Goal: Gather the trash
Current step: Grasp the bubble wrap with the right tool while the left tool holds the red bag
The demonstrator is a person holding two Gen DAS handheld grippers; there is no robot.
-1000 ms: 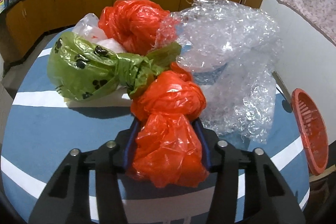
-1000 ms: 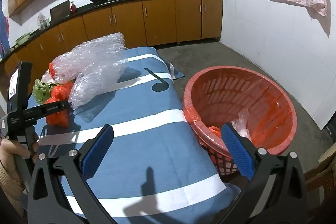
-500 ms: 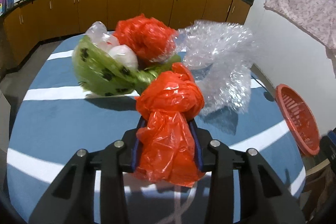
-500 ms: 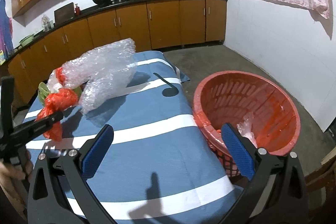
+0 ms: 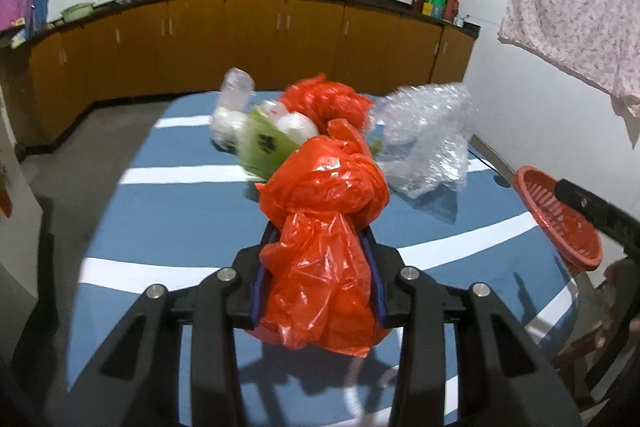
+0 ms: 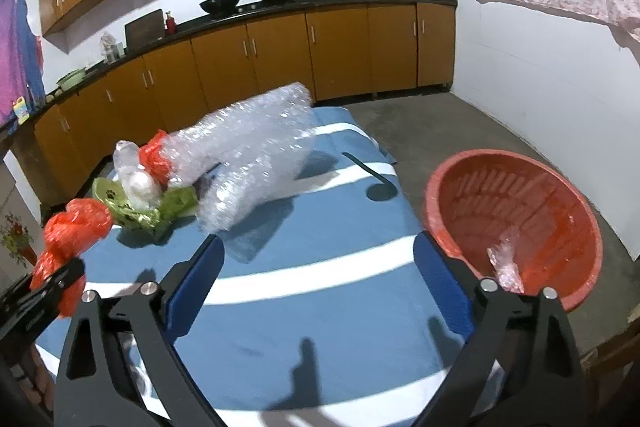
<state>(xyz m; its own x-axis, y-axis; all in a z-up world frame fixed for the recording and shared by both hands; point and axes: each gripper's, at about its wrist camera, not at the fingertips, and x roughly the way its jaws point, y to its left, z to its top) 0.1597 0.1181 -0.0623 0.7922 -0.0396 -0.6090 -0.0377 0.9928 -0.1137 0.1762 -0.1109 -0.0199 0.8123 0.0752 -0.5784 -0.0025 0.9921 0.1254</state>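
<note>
My left gripper (image 5: 320, 267) is clamped on a knotted red plastic bag (image 5: 324, 211), held above the blue-and-white striped tabletop (image 6: 304, 267). My right gripper (image 6: 316, 275) holds nothing; its jaws stand wide and are closing. The round red plastic basket (image 6: 516, 223) sits beside the tabletop's right edge.

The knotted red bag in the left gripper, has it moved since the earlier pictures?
Yes. In the right wrist view the red bag, clamped in the left gripper, has drawn back from the green bag it earlier lay against, toward the table's near edge.
</note>
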